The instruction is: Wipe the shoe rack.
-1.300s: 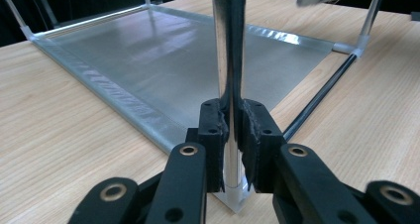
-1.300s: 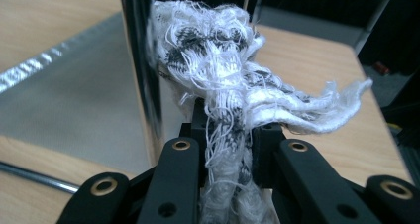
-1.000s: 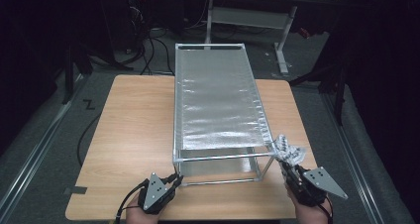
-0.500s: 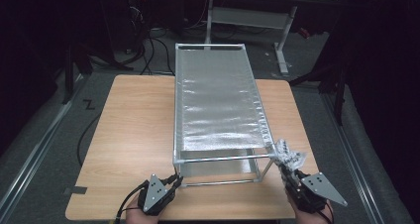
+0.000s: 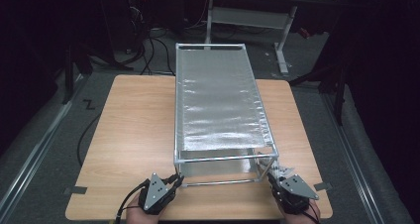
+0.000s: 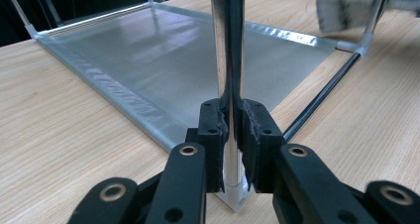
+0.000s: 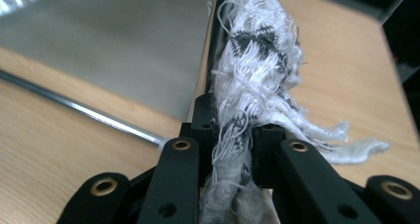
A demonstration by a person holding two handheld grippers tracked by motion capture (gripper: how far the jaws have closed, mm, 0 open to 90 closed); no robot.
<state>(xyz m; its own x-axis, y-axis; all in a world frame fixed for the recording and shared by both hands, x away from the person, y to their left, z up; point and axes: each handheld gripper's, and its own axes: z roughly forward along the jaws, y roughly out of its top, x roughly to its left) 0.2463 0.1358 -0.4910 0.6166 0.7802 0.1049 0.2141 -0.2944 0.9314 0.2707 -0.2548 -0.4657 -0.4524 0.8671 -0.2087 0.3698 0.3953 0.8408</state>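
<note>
Rack: one, mid-bench; I count two mesh shelves.
Left gripper: at 7 o'clock, my fingers pinch the rack's near-left post.
Right gripper: at 5 o'clock, fingers clamp one frayed white rag by the near-right post.

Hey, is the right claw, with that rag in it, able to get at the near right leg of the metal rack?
Probably yes: the right claw, shut on the frayed rag, sits right beside that leg with nothing between them.
</note>
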